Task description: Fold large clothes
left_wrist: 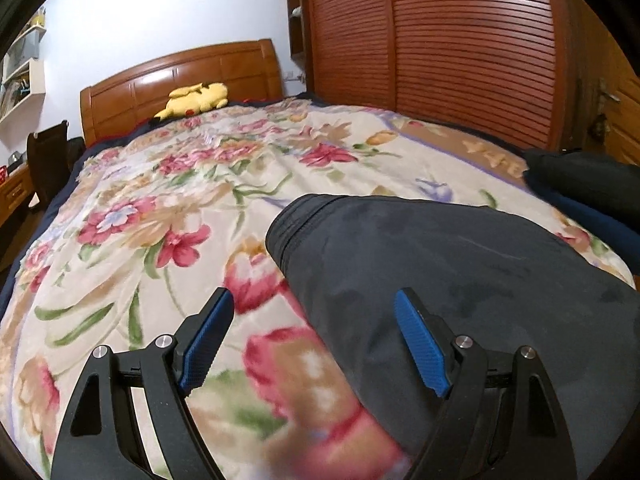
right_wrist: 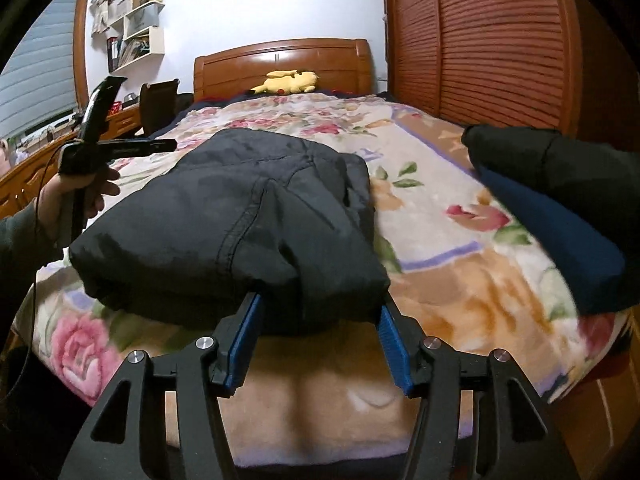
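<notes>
A large dark grey garment (right_wrist: pixel 240 216) lies folded in a bundle on the floral blanket (right_wrist: pixel 460 264) near the bed's foot. My right gripper (right_wrist: pixel 320 304) is open, its blue pads at the garment's near edge, one on each side of a fold. My left gripper (left_wrist: pixel 314 304) is open above the bed; its right finger is over the garment (left_wrist: pixel 440 264), its left finger over the blanket (left_wrist: pixel 160 208). The left gripper also shows in the right wrist view (right_wrist: pixel 160 145), held in a hand at the garment's left side.
A stack of folded dark and blue clothes (right_wrist: pixel 560 208) lies at the bed's right edge, also in the left wrist view (left_wrist: pixel 592 192). A yellow plush toy (right_wrist: pixel 288 82) sits by the wooden headboard (right_wrist: pixel 280 64). A slatted wooden wardrobe (right_wrist: pixel 500 40) stands right; desk and chair (right_wrist: pixel 158 104) left.
</notes>
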A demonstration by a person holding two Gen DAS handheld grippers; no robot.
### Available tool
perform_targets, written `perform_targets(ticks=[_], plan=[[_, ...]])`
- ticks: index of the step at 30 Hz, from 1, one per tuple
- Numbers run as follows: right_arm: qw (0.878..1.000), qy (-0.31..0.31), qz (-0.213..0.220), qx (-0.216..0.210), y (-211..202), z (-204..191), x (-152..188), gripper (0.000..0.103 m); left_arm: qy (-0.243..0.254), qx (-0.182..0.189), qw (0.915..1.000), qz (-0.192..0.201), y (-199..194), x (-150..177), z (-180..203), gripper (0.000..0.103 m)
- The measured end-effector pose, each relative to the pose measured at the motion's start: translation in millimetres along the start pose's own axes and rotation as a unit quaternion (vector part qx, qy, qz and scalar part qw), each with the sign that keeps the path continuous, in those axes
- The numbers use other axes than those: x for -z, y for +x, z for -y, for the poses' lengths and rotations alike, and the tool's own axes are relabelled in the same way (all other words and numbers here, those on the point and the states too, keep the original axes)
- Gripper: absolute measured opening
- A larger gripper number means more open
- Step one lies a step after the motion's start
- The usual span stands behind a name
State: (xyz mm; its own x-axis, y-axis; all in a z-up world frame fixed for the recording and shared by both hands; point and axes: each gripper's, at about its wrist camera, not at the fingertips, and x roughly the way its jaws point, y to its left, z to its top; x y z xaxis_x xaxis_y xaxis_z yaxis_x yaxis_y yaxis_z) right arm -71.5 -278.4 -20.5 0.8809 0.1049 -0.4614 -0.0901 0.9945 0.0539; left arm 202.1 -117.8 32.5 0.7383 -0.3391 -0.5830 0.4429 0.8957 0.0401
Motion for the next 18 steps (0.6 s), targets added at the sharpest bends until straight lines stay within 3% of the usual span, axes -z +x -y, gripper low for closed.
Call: perform_targets(ticks=[3, 8, 18], plan=[[1.0, 0.001, -0.005, -0.006, 8, 1, 0, 0.058, -0.005, -0.004, 0.9998, -0.016, 18, -8, -2, 0.083], [1.0, 0.012, -0.005, -0.015, 20, 2, -2, 0.059, -0.018, 0.019, 0.9984, -0.05, 49, -16, -4, 0.083], [0.999, 0.029, -0.011, -0.026, 41, 0, -3, 0.063, -0.008, -0.009, 0.9981, -0.061, 82, -22, -10, 0.083]])
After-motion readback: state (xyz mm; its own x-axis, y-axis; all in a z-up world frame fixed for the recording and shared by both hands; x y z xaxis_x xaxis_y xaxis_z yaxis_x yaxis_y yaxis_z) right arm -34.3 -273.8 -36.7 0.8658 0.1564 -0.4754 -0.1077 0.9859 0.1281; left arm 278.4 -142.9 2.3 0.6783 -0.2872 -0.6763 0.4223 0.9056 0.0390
